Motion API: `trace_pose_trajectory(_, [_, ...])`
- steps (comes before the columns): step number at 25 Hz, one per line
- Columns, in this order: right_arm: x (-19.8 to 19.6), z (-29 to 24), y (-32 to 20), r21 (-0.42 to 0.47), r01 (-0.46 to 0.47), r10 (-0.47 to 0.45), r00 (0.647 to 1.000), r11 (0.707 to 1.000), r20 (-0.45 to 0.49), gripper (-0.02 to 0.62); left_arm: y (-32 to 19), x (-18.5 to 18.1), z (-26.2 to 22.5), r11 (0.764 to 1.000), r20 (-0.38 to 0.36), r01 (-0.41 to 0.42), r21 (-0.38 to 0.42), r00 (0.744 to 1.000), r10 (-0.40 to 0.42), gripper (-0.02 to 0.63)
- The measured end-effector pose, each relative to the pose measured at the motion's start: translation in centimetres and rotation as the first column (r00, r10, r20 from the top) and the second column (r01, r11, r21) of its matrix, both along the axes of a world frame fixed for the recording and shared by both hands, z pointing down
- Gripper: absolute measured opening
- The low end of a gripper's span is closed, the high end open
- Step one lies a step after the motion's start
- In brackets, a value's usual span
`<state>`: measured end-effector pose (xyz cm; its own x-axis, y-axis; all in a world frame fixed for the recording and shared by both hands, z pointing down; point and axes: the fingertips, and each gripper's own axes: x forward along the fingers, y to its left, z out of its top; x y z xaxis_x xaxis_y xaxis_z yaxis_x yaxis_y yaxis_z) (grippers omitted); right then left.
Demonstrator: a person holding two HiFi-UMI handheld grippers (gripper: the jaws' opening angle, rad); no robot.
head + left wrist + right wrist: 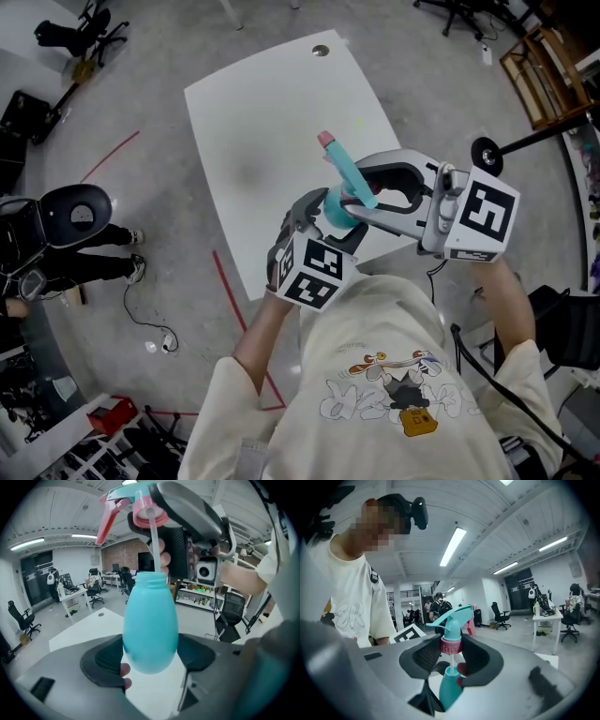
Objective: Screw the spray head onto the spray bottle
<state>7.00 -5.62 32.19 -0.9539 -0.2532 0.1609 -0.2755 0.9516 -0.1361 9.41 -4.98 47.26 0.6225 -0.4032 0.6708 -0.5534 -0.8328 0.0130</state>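
Spray head (pixel 452 625) is clamped by its pink collar (pixel 451 645) in right gripper (pixel 451 652), just above the neck, dip tube (pixel 152 541) already inside. Left gripper (pixel 150 657) pinches teal spray bottle (pixel 150 620) belly between its jaws, holding it steady as the fixed side for threading.

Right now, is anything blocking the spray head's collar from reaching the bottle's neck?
Nothing visible does. The pink collar hangs clear above the open neck; only its own dip tube spans the gap, running into the bottle.
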Motion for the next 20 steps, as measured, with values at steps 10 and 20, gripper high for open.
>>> trace_pose_trajectory(10, [-1.1,-3.9,3.2,0.021,0.201,-0.202,0.978,0.979,0.050,0.135,3.1,-0.7,-8.0,0.948,-0.044,-0.315,-0.039,0.949,0.313,0.362])
trace_pose_trajectory(20, [-2.3,-6.9,5.1,0.034,0.331,-0.333,0.938,0.943,0.099,0.135,6.2,-1.9,-11.3,0.805,-0.052,-0.568,-0.170,0.821,0.568,0.362])
